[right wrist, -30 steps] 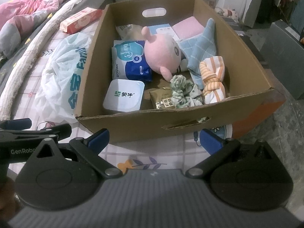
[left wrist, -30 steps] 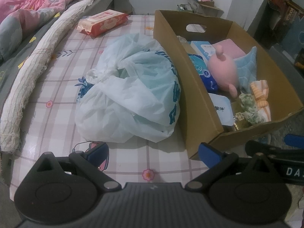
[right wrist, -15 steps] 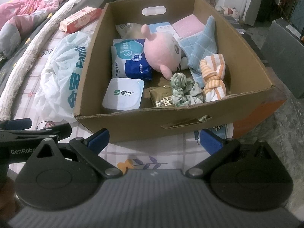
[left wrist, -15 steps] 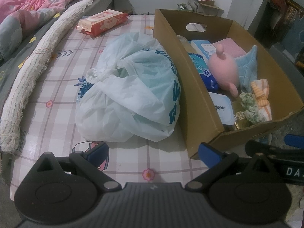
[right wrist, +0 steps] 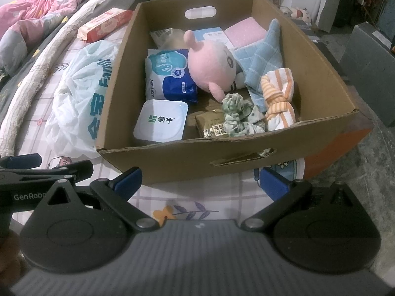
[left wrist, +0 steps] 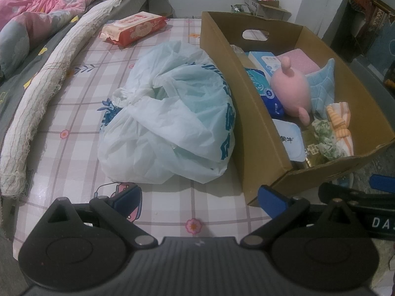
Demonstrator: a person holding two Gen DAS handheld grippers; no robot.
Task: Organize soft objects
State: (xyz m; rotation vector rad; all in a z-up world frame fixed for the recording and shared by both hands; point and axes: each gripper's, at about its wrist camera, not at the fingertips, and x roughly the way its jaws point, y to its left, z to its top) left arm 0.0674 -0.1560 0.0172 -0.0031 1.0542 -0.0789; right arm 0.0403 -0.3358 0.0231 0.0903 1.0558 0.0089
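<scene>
Both grippers wait with jaws spread and empty, short of a cardboard box of mixed goods.

Left wrist view: the left gripper (left wrist: 198, 198) hangs over the bed (left wrist: 74, 113); a knotted plastic bag (left wrist: 170, 125) leans against the cardboard box (left wrist: 249, 113).
Right wrist view: the right gripper (right wrist: 200, 181) faces the box's near wall, with the pink plush toy (right wrist: 212, 67), blue cloth (right wrist: 261, 59), striped cloth (right wrist: 279, 98) and green scrunchie (right wrist: 237, 118) packed inside beside a yogurt tub (right wrist: 161, 123). Reaching in risks snagging a neighbour, since the soft things overlap.
</scene>
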